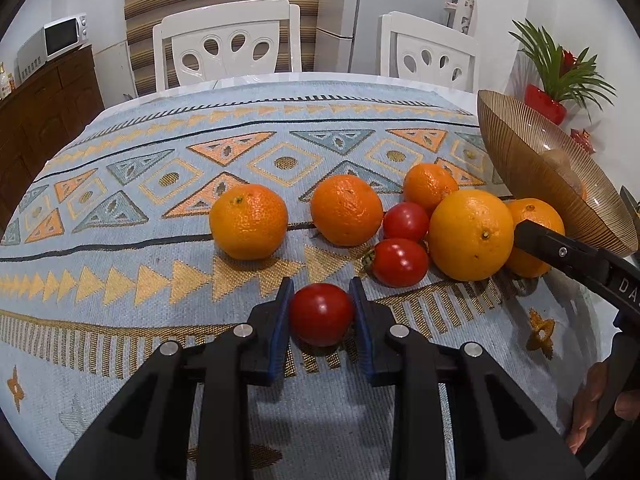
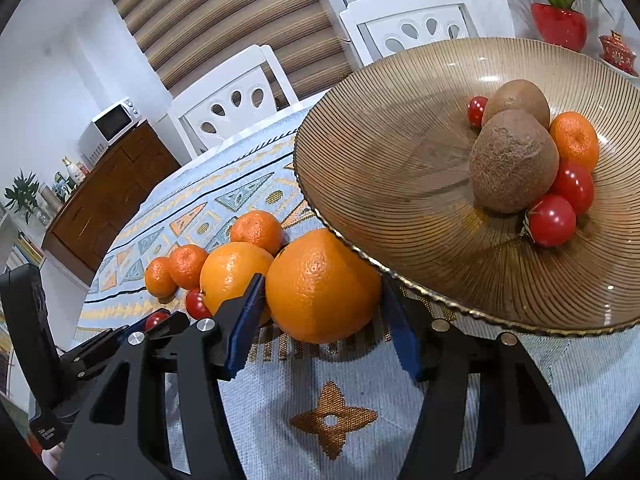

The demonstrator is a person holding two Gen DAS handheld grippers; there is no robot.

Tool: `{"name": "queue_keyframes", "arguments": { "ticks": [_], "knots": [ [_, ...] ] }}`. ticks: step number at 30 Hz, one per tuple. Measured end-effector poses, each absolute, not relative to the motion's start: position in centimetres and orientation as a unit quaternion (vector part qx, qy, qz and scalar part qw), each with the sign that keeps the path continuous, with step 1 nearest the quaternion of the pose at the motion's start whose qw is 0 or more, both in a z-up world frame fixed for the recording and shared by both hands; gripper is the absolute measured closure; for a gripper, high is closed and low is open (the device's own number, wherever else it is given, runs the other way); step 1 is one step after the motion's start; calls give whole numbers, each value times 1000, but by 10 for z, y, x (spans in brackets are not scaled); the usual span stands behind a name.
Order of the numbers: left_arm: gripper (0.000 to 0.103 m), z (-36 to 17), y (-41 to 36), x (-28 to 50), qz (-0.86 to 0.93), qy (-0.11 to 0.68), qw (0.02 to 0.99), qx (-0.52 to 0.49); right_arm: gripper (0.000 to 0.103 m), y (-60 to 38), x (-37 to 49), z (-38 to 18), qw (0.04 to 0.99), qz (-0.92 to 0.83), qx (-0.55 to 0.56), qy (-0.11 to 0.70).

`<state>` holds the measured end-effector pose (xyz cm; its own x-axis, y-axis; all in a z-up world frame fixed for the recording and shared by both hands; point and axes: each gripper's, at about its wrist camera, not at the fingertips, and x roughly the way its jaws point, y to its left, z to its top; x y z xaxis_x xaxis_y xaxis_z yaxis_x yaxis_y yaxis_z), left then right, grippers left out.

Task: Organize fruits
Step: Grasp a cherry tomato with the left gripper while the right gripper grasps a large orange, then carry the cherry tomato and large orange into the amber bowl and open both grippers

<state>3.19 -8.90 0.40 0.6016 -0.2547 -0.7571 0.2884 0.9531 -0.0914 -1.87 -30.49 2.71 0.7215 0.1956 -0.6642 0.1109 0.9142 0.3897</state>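
Fruit lot, as we log it on the patterned tablecloth [image 1: 120, 184]:

Item one: a small red tomato [image 1: 321, 314], glossy, round, skin unbroken, resting on the cloth near the front edge. We have the left gripper [image 1: 321, 312] clamped on it, blue pads pressing each side.

Item two: a large orange [image 2: 322, 286], bright and pebbled, sitting on the cloth just beside the lip of the bowl. We have the right gripper [image 2: 324, 312] closed on it, one blue pad against each flank.

Item three: a second large orange [image 1: 471, 235], smooth, with a small stem scar, just behind the first.

Items four and five: two more red tomatoes [image 1: 400, 262], touching each other, just left of that orange.

Items six to eight: three mandarins [image 1: 249, 222], deeper orange and dimpled, in a loose row farther back.

Container: a ribbed amber glass bowl [image 2: 360, 152], shallow and wide, at the right. We count in it two brown kiwis [image 2: 514, 162], one mandarin and three small tomatoes, clustered together.

Surroundings: two white chairs [image 1: 228, 40] beyond the table and a red potted plant [image 2: 560, 24]
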Motion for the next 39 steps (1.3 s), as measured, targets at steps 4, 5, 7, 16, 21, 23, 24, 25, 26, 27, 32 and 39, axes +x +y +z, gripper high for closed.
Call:
{"name": "queue_keyframes", "arguments": {
  "ticks": [4,5,7,16,21,23,24,25,26,27,32,39],
  "knots": [
    [76,5,-88,31,-152,418,896,17,44,-303,-23,30,910,26,199,363],
    [76,5,-88,31,-151,417,896,17,44,-302,-23,31,911,26,198,362],
    [76,5,-87,31,-150,416,897,16,44,-301,-24,32,912,28,196,359],
    [76,13,-91,23,-134,391,910,38,44,-298,-31,39,920,37,190,340],
    [76,14,-88,23,-127,388,912,34,44,-294,-38,44,927,48,184,323],
    [76,15,-88,23,-116,386,914,38,44,-295,-41,47,929,54,187,315],
    [76,15,-88,23,-114,385,915,40,44,-294,-43,49,930,59,188,311],
    [76,16,-88,22,-110,381,917,41,44,-294,-44,50,931,62,189,307],
    [76,17,-88,21,-106,379,918,42,44,-294,-45,52,931,65,189,305],
    [76,18,-87,20,-102,377,920,42,44,-293,-45,53,931,68,189,304],
    [76,22,-82,26,-93,383,919,27,44,-288,-39,56,919,107,206,319],
    [76,39,-92,35,-87,384,919,22,44,-296,-32,72,905,143,239,322]
  ]
}}
